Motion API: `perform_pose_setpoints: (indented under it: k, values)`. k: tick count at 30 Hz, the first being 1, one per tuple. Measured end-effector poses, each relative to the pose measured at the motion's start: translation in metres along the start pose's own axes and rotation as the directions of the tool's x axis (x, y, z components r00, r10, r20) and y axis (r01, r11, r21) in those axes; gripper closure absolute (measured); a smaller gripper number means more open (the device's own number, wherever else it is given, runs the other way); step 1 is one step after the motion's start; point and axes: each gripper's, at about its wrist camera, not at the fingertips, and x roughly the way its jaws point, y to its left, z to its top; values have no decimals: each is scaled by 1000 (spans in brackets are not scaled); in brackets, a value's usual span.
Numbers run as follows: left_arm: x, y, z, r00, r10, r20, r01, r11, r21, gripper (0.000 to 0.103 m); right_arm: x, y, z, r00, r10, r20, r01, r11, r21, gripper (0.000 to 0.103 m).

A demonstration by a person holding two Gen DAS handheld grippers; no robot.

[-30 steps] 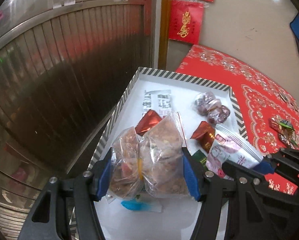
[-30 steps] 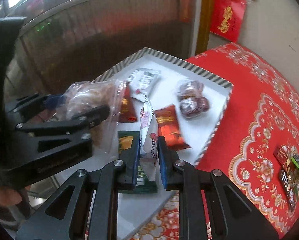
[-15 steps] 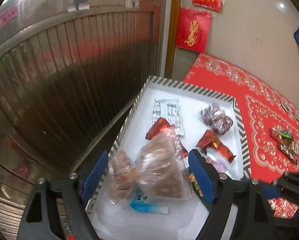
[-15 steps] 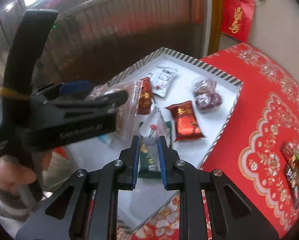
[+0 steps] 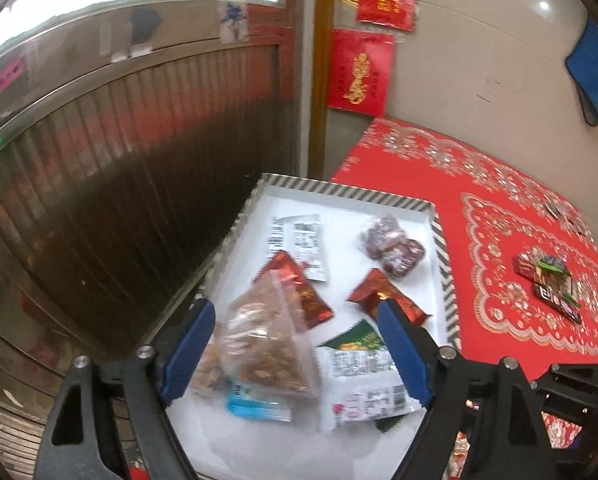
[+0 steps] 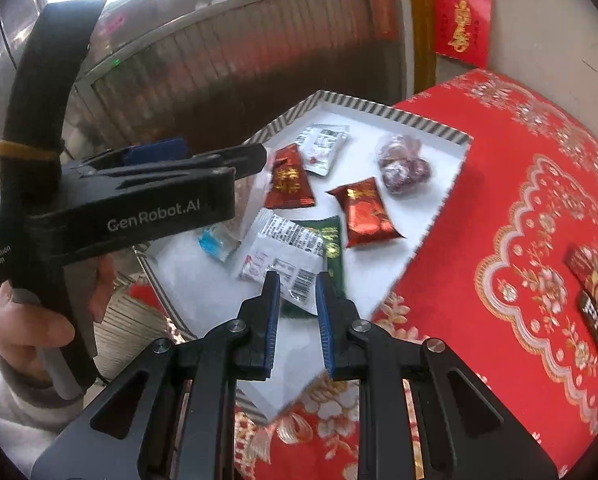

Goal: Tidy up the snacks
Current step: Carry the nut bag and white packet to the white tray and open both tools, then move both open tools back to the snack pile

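A red cloth [image 5: 531, 248] with gold flowers is covering the table, and a white tray [image 5: 351, 194] with a striped rim is sitting on the cloth's left part, beside a metal shutter [image 5: 131, 184]. All places here are given relative to the tray. Lying inside it: a clear bag [image 5: 267, 344] of brown snacks at the near left, resting partly on a small blue packet [image 5: 255, 402]; a white packet [image 6: 283, 254] with a barcode at the near middle, overlapping a green packet [image 6: 333, 240]; two red packets [image 6: 287, 178] in the middle; a white sachet [image 5: 301, 240] at the far left; and a clear bag of dark red sweets [image 5: 393, 246] at the far right. Well to the right of the tray, a small pile of wrapped sweets [image 5: 549, 284] is lying on the cloth. The left gripper [image 5: 295, 354], held in a hand [image 6: 31, 320], is hovering over the tray's near left with jaws spread wide on either side of the clear bag, the pads not touching it, so the bag is released. The right gripper [image 6: 297, 300] is hovering over the tray's near edge, jaws drawn nearly together and empty, with the white packet lying flat in the tray beyond them.
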Motion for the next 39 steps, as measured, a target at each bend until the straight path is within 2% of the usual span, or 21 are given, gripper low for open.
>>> perform_pose_setpoints:
  k: [7,9,10,11,14,21,27,34,39]
  values:
    - [3,-43,-6,999,-41,-11,41,997,72,12,-19,-32,-13,998,-57,30,55,996,74,85]
    - [3,-56,-7,998,-57,-17,58,994,88,11,-25,-41,-18,996,-81,39,77,993,95,74]
    - [4,-63,-8,998,-66,-21,68,993,97,11,-31,-48,-21,993,-106,49,100,989,112,63]
    - [4,-68,-8,997,-71,-24,73,992,103,10,-35,-52,-23,990,-126,56,118,985,123,56]
    - [5,-89,-11,995,-90,-35,94,987,129,9,-47,-69,-31,981,-185,63,173,972,157,56]
    - [13,-136,-15,987,-137,-82,150,972,179,9,-75,-119,-60,963,-263,59,239,934,264,56]
    - [23,-176,-19,976,-174,-133,199,957,211,9,-103,-171,-95,941,-336,39,299,878,373,56]
    - [30,-221,-16,970,-183,-158,219,943,252,9,-124,-214,-127,930,-368,15,321,828,461,56]
    - [41,-249,-8,968,-178,-176,222,936,273,9,-131,-231,-138,930,-367,14,315,817,483,56]
